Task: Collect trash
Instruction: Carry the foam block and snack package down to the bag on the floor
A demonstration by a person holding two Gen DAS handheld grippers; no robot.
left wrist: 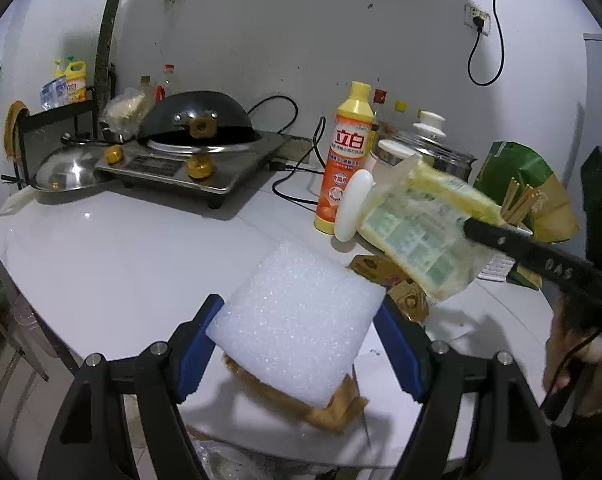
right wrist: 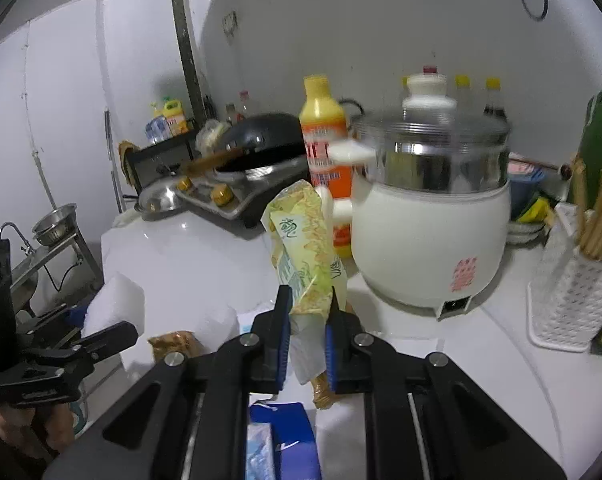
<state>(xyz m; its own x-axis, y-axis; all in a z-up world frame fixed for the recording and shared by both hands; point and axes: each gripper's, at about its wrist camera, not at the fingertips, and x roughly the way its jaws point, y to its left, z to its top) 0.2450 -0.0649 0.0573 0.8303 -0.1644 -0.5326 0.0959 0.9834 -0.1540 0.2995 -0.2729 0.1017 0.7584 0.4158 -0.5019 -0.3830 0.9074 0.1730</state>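
Holding two pieces of trash, you have both grippers above the white counter (left wrist: 113, 248). Your left gripper (left wrist: 301, 320) stands wide, its blue pads clamping a white foam block (left wrist: 297, 316). Your right gripper (right wrist: 307, 336) is narrow, pinching a yellow-green plastic wrapper (right wrist: 305, 248) near the white cooker (right wrist: 429, 240).

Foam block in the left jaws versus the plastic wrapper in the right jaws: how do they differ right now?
The foam block is thick, white and stiff-looking; the plastic wrapper is thin, crinkled, yellow-green and printed. The foam block spans wide-set jaws of the left gripper; the plastic wrapper is pinched between nearly closed jaws of the right gripper. The foam lies tilted; the wrapper stands up. Both are held clear of the white counter.
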